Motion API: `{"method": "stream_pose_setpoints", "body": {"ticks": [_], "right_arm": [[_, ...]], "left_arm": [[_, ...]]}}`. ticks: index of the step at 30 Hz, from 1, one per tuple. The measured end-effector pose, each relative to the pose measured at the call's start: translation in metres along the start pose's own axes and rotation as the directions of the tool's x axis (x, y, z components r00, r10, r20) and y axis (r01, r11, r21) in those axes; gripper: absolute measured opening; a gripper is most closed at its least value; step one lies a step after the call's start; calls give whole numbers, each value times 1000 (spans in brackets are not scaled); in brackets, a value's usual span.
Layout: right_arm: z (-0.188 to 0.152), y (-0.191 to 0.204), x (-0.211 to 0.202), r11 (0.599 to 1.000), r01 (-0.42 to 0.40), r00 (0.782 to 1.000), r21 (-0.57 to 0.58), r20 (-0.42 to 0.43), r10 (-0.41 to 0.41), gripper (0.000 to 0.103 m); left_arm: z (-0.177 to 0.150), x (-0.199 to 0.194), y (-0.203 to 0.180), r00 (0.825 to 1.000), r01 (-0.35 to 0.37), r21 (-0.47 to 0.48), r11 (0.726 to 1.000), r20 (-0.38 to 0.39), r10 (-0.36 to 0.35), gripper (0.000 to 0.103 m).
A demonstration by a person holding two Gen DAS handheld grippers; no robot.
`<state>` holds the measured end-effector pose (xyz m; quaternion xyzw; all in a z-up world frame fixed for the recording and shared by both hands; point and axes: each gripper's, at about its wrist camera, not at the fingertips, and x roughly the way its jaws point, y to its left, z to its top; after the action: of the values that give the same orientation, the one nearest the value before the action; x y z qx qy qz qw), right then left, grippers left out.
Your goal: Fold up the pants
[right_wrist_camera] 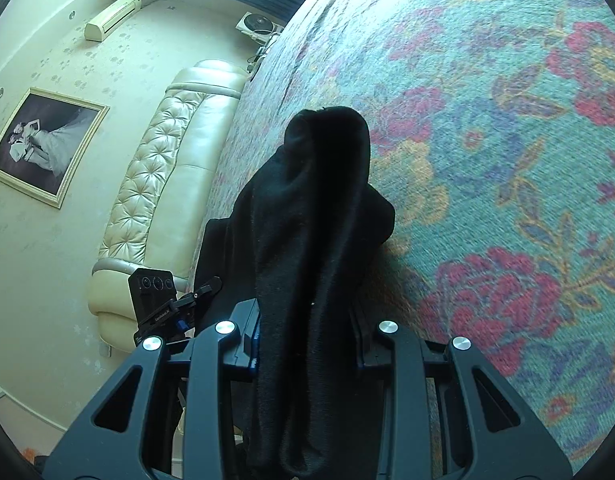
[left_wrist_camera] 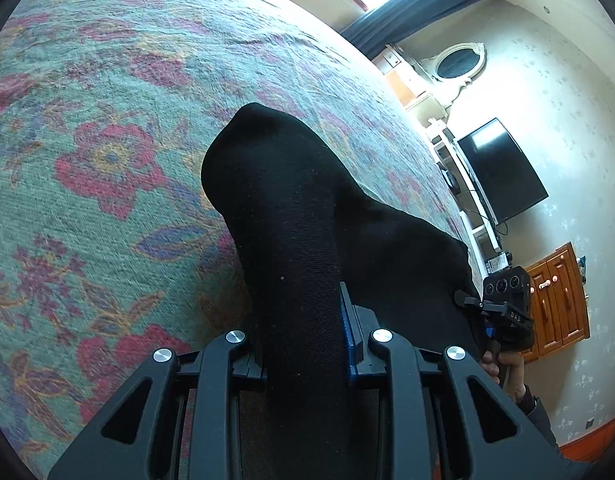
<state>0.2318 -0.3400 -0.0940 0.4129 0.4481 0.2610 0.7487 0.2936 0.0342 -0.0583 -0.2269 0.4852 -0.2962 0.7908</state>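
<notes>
The black pants (left_wrist_camera: 291,216) hang bunched between 2 grippers above a teal floral bedspread (left_wrist_camera: 107,120). The left gripper (left_wrist_camera: 307,344) clamps one fold, the right gripper (right_wrist_camera: 307,332) another. A cream tufted headboard (right_wrist_camera: 159,168), framed photo (right_wrist_camera: 43,144), wall television (left_wrist_camera: 503,168) and wooden cabinet (left_wrist_camera: 555,300) ring the bed.

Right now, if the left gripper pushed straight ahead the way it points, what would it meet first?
The black pants bunched in the left gripper, then probably the floral bedspread beyond; depth is unclear.
</notes>
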Motion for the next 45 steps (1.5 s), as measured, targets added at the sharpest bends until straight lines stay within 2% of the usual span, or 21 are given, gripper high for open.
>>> {"method": "stream_pose_setpoints", "body": {"ticks": [10,17,19,22,26,30,34,36,38,39,40,42,45], "right_arm": [[33,7,47,999,-33,999,24,-7,34,31],[40,-1,59,997,-51,999,51,-2,52,31],[40,-4,60,996,-62,998,61,-10,63,34],[37,-8,56,993,-75,997,96,-17,77,44],[25,-8,37,981,-135,991,141,19,133,67],[2,-6,19,984,-109,994,138,26,107,71],[-23,-9,4,979,-105,994,173,38,100,71],[-31,-7,3,981,-94,996,168,29,90,71],[-37,-2,4,990,-43,999,134,21,40,64],[-39,1,7,994,11,1000,112,6,-11,49],[-42,0,9,994,44,999,101,-5,-44,41],[-46,-6,7,994,46,999,103,9,-47,35],[-49,-11,4,995,20,999,101,30,-24,34]], "left_arm": [[18,-17,33,999,-17,-38,999,36,19,26],[16,-17,47,1000,21,-56,998,24,-20,29],[12,-22,52,999,46,-60,997,24,-45,32],[2,-37,62,995,90,-87,992,55,-86,35],[-22,-63,77,990,125,-131,983,75,-116,41],[-50,-89,85,986,151,-164,975,91,-137,41],[-78,-110,82,983,168,-160,973,103,-153,41],[-87,-112,80,986,151,-155,976,87,-139,47],[-90,-108,82,990,129,-157,979,79,-117,50],[-87,-104,82,990,124,-162,979,80,-113,50],[-88,-104,84,990,124,-166,978,85,-111,50],[-85,-100,83,992,106,-149,983,85,-95,52],[-85,-98,81,993,79,-110,991,93,-69,52]]}}
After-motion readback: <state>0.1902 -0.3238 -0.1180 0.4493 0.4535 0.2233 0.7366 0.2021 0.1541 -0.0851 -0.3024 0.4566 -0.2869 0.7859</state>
